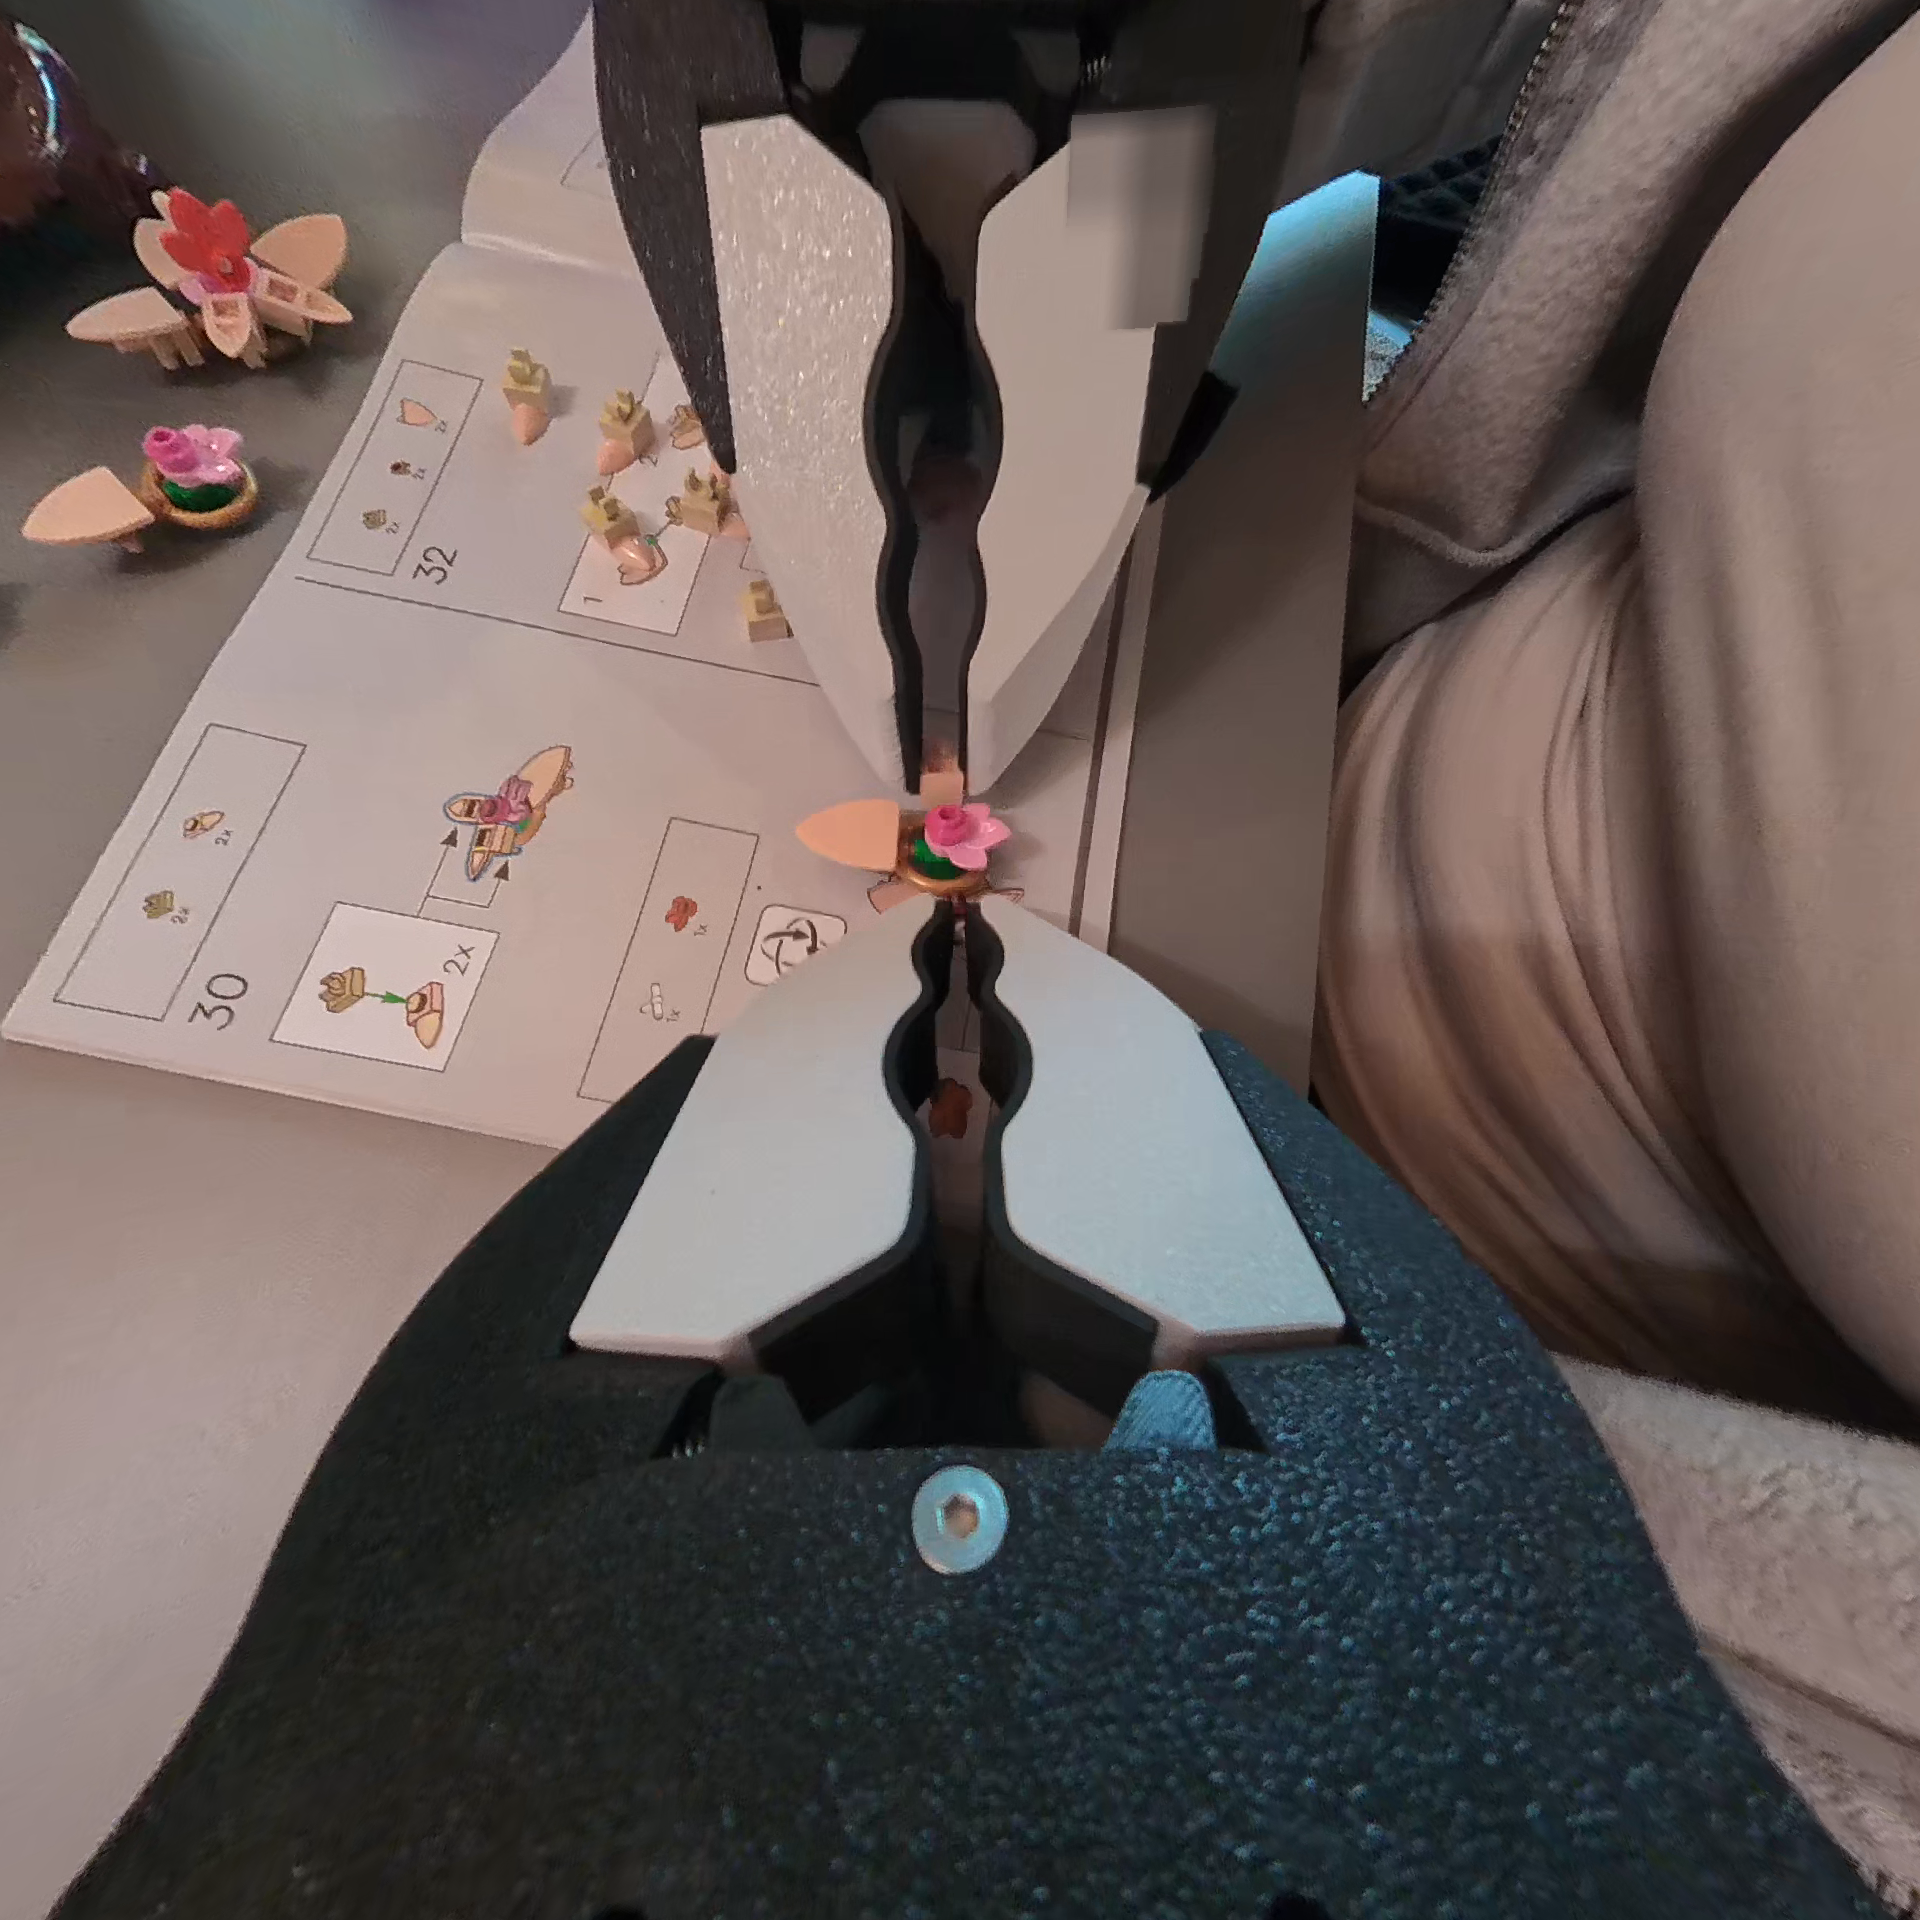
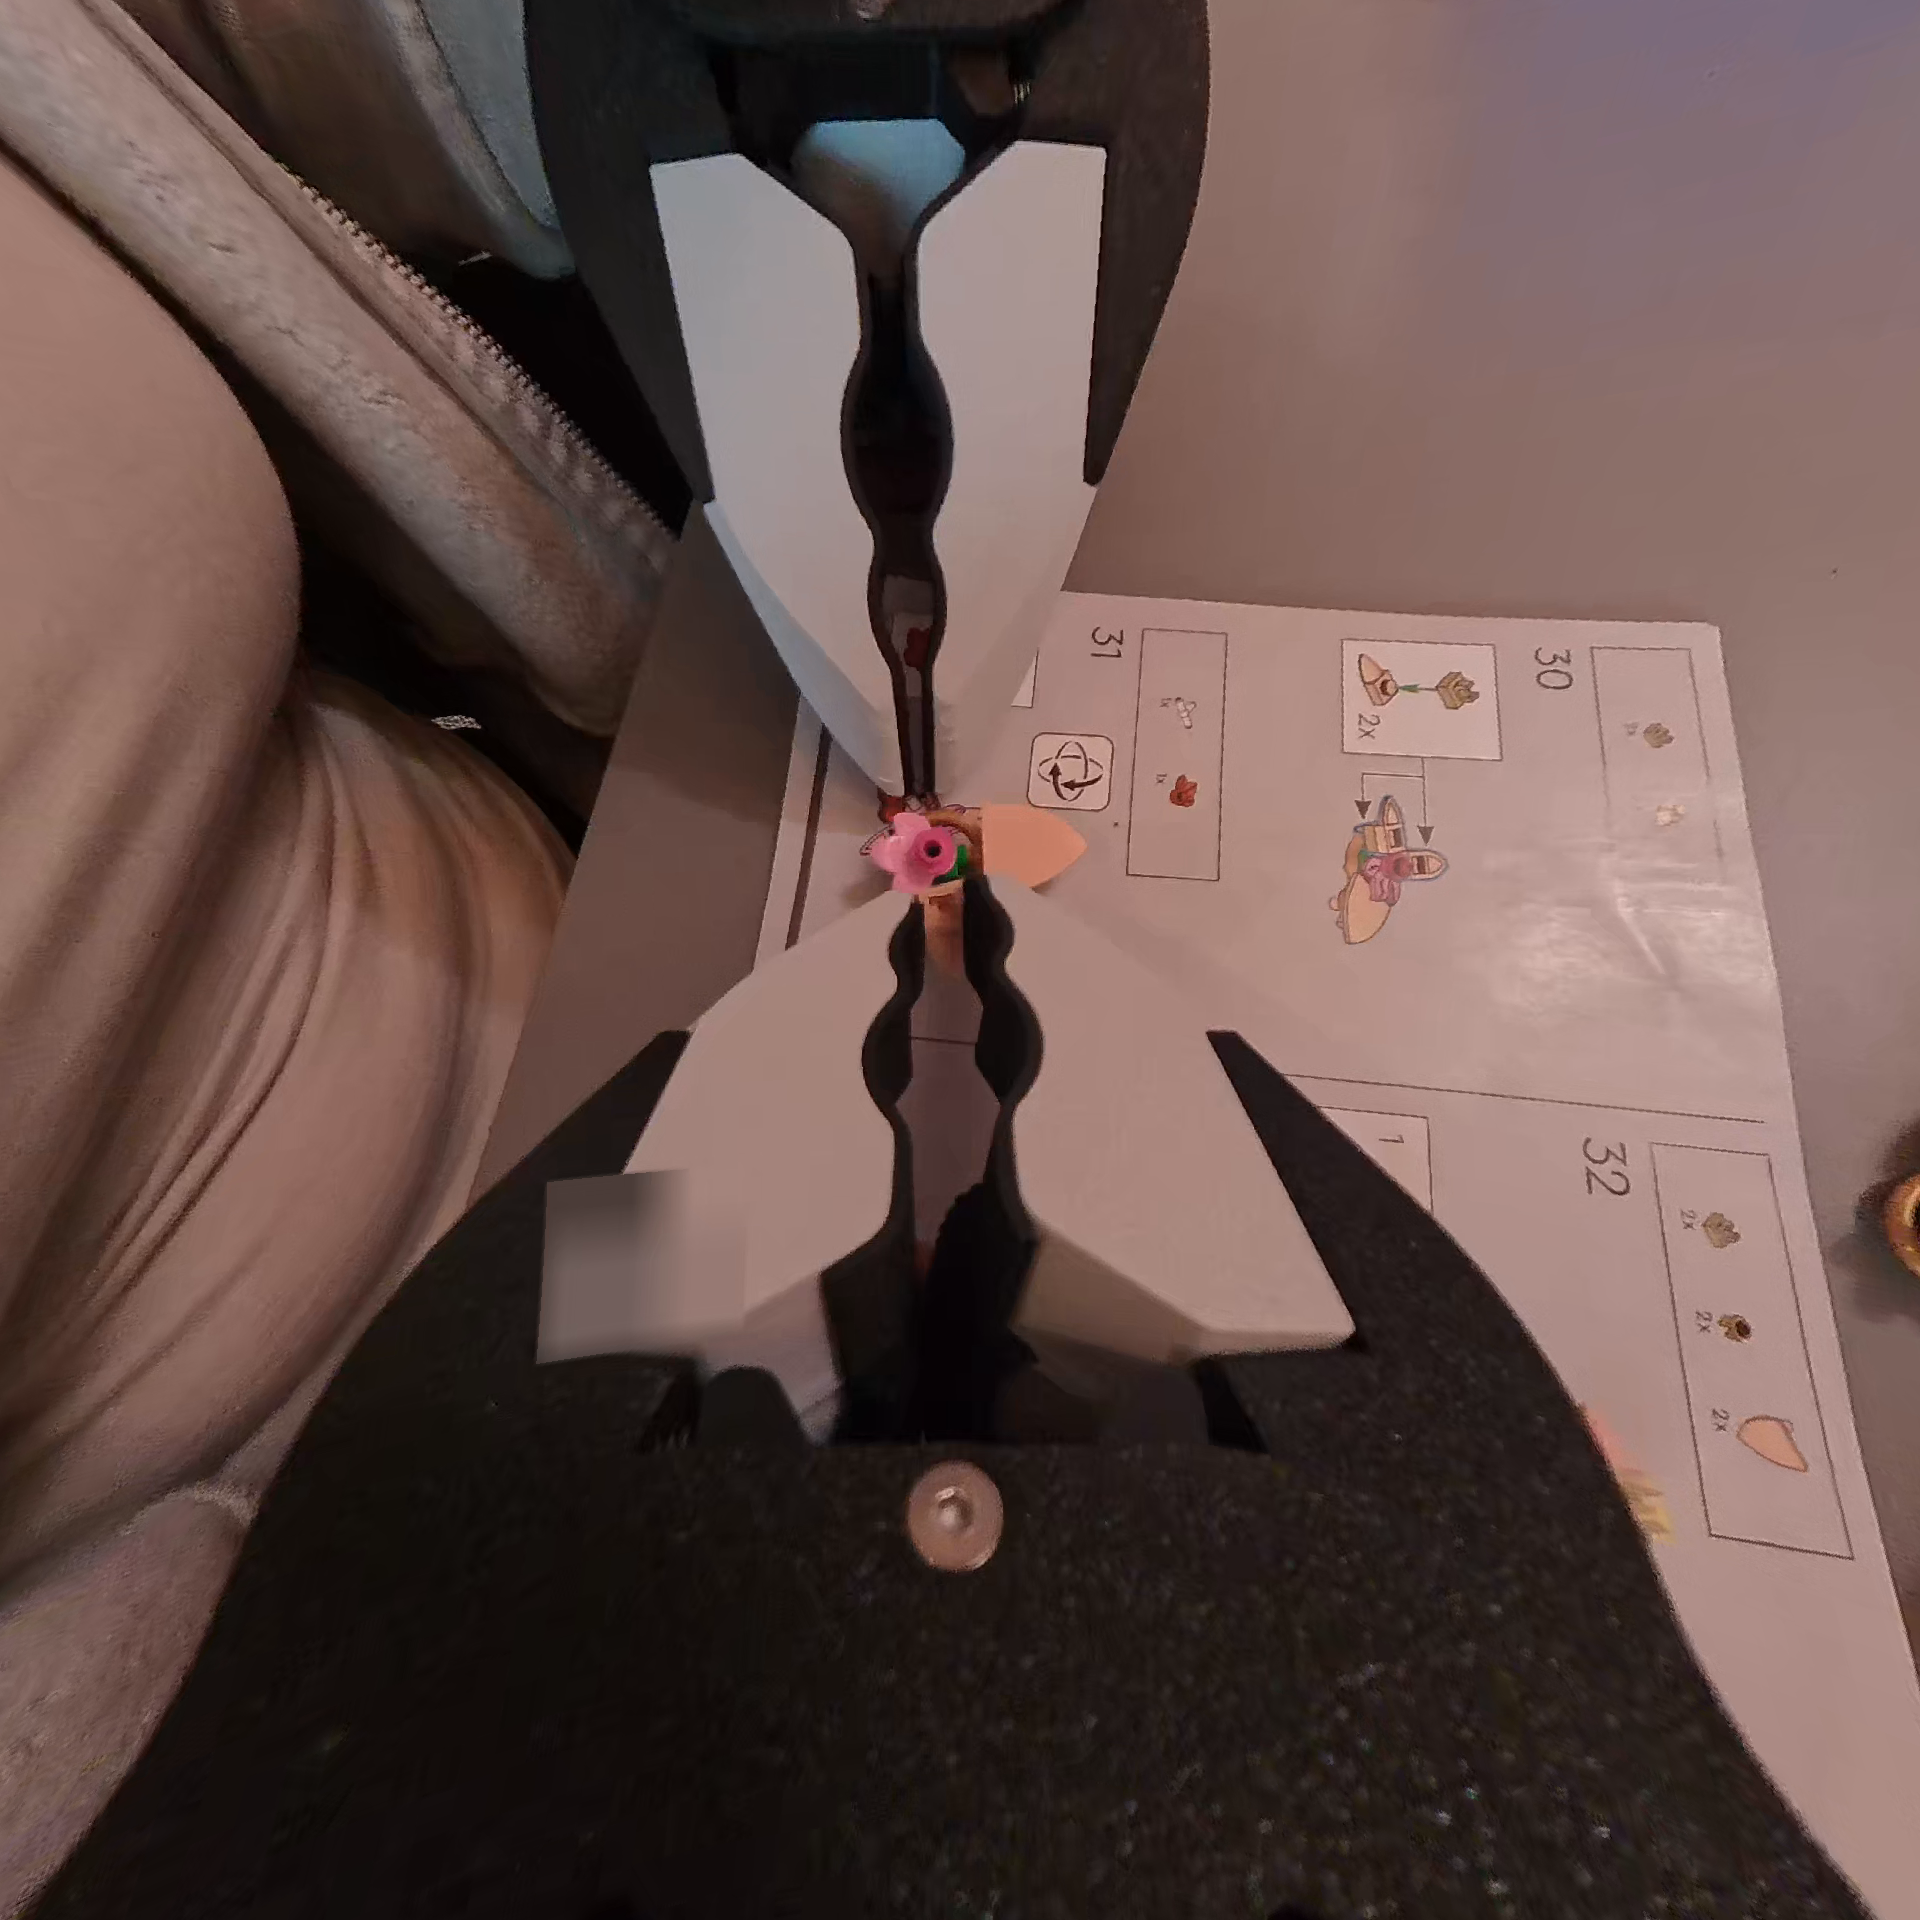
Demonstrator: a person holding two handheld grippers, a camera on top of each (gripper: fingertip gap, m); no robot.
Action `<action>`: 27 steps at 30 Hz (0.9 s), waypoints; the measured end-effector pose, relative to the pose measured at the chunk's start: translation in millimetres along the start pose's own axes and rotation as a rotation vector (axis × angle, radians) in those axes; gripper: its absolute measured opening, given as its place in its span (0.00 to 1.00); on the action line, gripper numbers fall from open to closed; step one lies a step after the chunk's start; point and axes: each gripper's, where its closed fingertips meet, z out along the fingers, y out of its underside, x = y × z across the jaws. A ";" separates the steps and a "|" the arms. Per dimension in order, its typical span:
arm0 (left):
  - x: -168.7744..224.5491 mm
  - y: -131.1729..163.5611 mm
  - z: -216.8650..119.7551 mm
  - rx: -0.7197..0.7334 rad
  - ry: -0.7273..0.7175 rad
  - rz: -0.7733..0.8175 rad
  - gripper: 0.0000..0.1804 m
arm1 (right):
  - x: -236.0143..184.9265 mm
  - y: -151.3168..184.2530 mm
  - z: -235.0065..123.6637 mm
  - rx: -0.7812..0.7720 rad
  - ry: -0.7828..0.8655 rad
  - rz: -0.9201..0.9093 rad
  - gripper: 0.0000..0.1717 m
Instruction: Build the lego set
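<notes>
Left gripper (image 1: 948, 914): it comes from below in the left wrist view; its fingers are almost closed and pinch the near edge of the gold ring (image 1: 940, 881) of a small flower model (image 1: 940, 842).
Right gripper (image 2: 940, 904): its fingers are narrow and clamp a peach piece (image 2: 943, 935) at the opposite side of the same model; in the left wrist view this gripper (image 1: 938, 779) comes from above, tip to tip with the left one.
Flower model: it is held between both grippers, above the booklet (image 1: 416, 727); it has a pink flower (image 1: 966, 831) on top, a green part under it, a gold ring around, and one peach petal (image 1: 847, 831) that points sideways.
Booklet: it is open on the grey table (image 1: 208, 1299), with building pictures on the page.
Other pieces: small tan and peach parts (image 1: 623, 436) lie on the far page; a bigger flower with a red top (image 1: 218, 275) and a second small pink flower with one petal (image 1: 187, 483) stand on the table left of the booklet.
Person: a beige jacket with a zipper (image 1: 1662, 727) is just beside the grippers.
Right edge of the right wrist view: a gold thing (image 2: 1903, 1226), only partly seen.
</notes>
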 end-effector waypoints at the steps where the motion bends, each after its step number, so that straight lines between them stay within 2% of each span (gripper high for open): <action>1: -0.5 -1.0 0.4 0.004 -0.003 0.002 0.01 | 0.1 0.1 0.2 0.000 -0.001 0.002 0.04; 10: -1.2 -0.3 2.3 -0.010 0.001 -0.002 0.01 | 0.5 -0.3 1.5 -0.009 0.005 0.007 0.03; 16: -3.3 -15.3 -11.4 0.130 -0.003 0.006 0.01 | 0.6 -3.3 0.6 -0.004 0.011 0.006 0.03; 21: -7.5 -4.5 -3.0 0.034 -0.027 0.038 0.00 | 0.6 -3.8 0.3 -0.001 0.012 0.004 0.03; 27: -12.2 0.4 2.5 -0.019 -0.059 0.107 0.00 | 0.0 -4.0 0.7 0.004 0.013 0.012 0.04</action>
